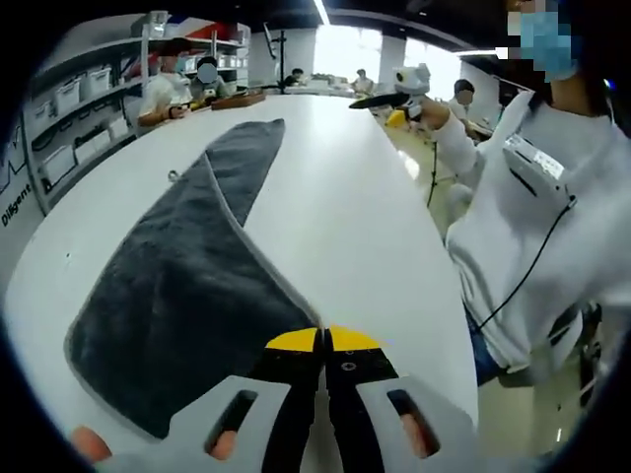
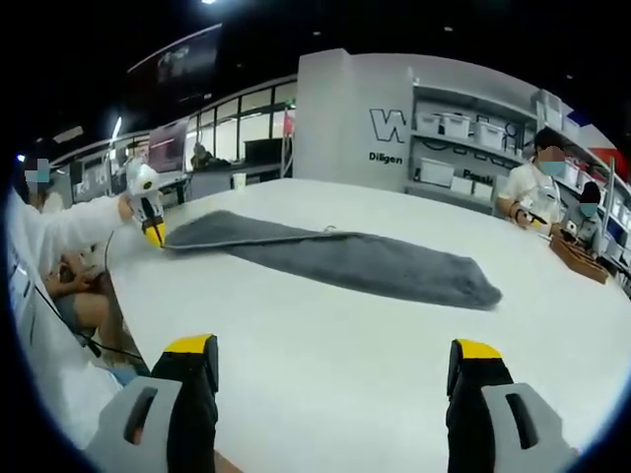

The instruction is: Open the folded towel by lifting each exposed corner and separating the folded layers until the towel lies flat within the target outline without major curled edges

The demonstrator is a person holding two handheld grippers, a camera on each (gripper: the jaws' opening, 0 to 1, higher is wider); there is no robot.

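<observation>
Pinching a corner of the towel, our left claw has its jaws together — the fuzzy grey cloth lies folded on the smooth white desk; our right claw gapes apart, well short of it.

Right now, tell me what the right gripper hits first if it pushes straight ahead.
Likely the grey towel lying across the white table. The right gripper has its jaws apart above bare tabletop before it; depth is uncertain.
</observation>
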